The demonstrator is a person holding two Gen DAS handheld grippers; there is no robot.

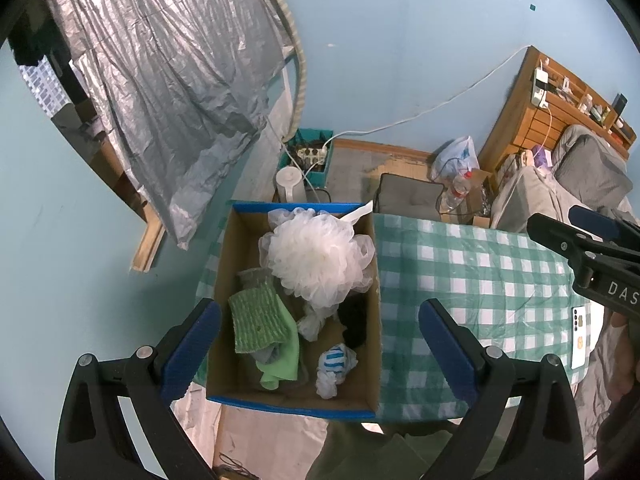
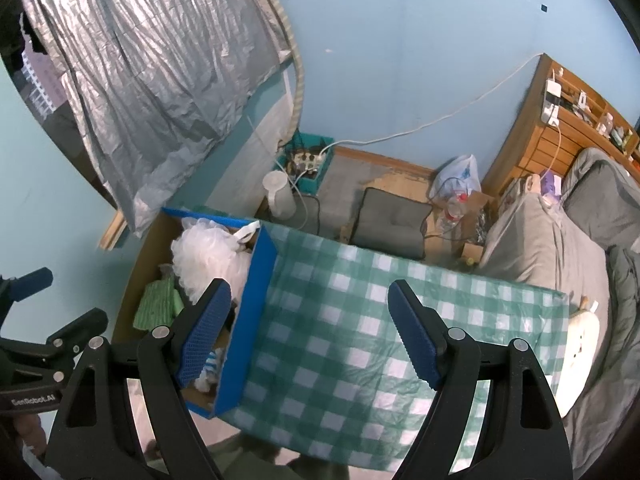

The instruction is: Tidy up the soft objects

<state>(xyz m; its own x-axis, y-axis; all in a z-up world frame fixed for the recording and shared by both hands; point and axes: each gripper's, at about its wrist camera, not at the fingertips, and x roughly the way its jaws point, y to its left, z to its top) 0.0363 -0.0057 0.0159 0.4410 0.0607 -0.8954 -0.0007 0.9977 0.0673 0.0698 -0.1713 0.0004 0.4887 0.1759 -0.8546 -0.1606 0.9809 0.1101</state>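
Hand-held gripper (image 2: 310,330) above checked tablecloth (image 2: 340,320)

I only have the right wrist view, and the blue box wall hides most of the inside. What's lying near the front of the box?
Observer: A green microfibre cloth lies crumpled there, under a green ribbed pad.
Operator: Anything next to the blue-striped bundle?
Observer: The blue-and-white striped bundle has a black item just behind it, below the white bath pouf.
Operator: Is the left hand-held gripper holding something?
Observer: No. The left hand-held gripper is open over the cardboard box, nothing between its fingers.
Operator: And what's that pale thing at the table's right edge?
Observer: A white phone, back up, on the checked tablecloth.
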